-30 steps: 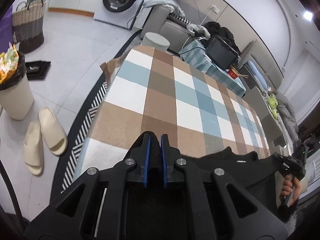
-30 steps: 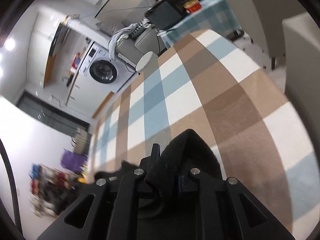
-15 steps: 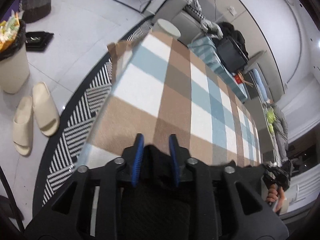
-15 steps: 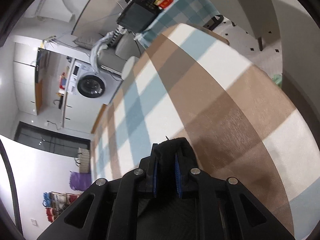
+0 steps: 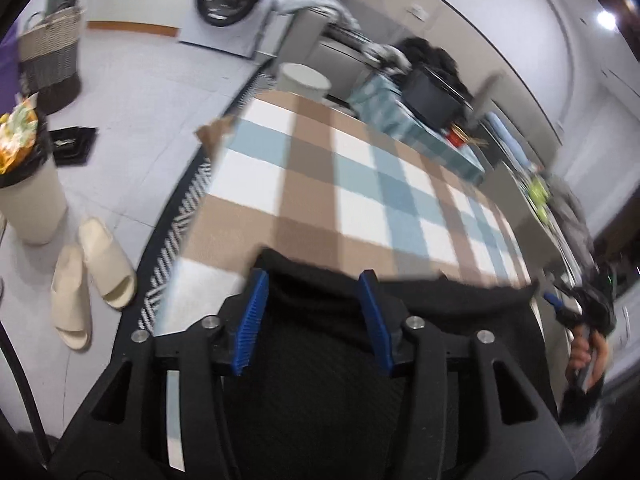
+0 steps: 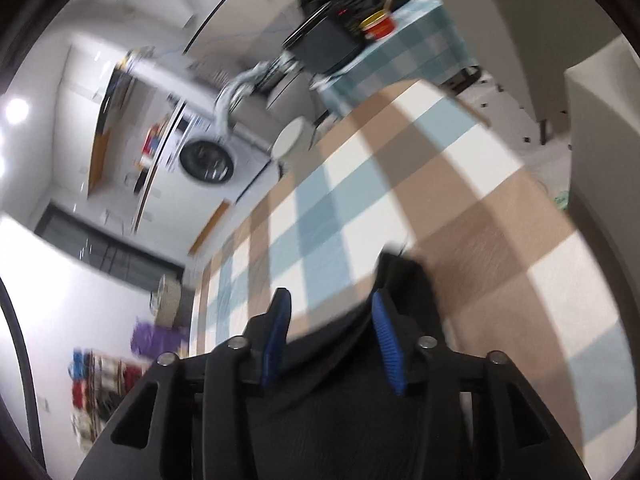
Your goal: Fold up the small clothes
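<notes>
A black garment (image 5: 440, 300) lies along the near edge of the table with the brown, blue and white checked cloth (image 5: 360, 184). My left gripper (image 5: 313, 280) hovers over its left end. Its jaws are opening, and the cloth lies flat between and under the blue pads (image 5: 256, 304) without being pinched. In the right wrist view my right gripper (image 6: 330, 300) is over the other end of the black garment (image 6: 404, 276). Its jaws are also opening, with a raised corner of cloth beside the right pad (image 6: 386, 336), loose. The left wrist view shows the right gripper (image 5: 560, 308) small at far right, held by a hand (image 5: 584, 356).
Left of the table are a striped rug (image 5: 180, 224), cream slippers (image 5: 104, 264), a full bin (image 5: 28, 200) and a woven basket (image 5: 48, 52). A washing machine (image 5: 228, 0), a white stool (image 5: 304, 80) and a side table with a black box (image 5: 432, 96) stand beyond the far edge.
Both grippers were shut on the black cloth a second ago; their jaws have since spread and the cloth has dropped onto the table. Both cameras dipped towards the table and came back up.
</notes>
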Motion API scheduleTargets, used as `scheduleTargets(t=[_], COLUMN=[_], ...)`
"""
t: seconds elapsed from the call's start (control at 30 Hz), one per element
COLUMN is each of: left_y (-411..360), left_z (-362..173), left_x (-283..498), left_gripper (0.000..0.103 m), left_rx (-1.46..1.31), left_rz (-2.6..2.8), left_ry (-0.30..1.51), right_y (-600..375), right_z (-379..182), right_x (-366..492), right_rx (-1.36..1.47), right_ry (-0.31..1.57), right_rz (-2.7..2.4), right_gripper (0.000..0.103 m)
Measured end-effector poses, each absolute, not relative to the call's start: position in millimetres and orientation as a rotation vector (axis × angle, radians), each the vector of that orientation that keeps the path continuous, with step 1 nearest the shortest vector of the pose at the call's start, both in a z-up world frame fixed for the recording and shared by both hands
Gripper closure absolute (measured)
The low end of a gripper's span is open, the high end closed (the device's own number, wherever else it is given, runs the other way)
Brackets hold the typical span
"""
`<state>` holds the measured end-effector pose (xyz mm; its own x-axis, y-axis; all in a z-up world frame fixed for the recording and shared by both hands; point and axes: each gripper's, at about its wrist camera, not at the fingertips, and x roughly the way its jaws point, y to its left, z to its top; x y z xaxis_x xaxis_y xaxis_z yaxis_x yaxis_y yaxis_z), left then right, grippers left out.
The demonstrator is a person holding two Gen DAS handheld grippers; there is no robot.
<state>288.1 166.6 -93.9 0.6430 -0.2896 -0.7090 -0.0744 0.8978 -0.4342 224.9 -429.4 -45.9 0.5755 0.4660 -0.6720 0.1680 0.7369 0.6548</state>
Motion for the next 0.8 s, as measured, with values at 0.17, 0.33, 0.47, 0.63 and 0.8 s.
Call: scheduleTargets(t=[0.17,0.33,0.47,0.63,0.8], left_y=[134,120,127,159,175], left_z=[-103,-117,-120,-106,-93], left_x=[285,303,327,340,327], left_gripper=[0.055,0.055,0.076,0.077,0.076], left_rx=[-0.509,-0.572,-0.64,-0.693,-0.663], left_rz=[-0.28,-0.303,-0.266,-0.135,-0.1], left_ry=[0.957,0.986,0.943,0.816,0.789], right_y=[-395,-376,-369,-372,-365], right_z=[-50,-57,-61,-61,-78], right_x=[205,195,194,201,216], right_rx=[0.669,0.631,0.55,0.555,0.594], right_ry=[0.997,1.023,1.06,1.075,1.134], right_rz=[0.236,0.241,0.188,0.174,0.205], right_gripper=[0.06,0.06,0.06,0.06,0.06])
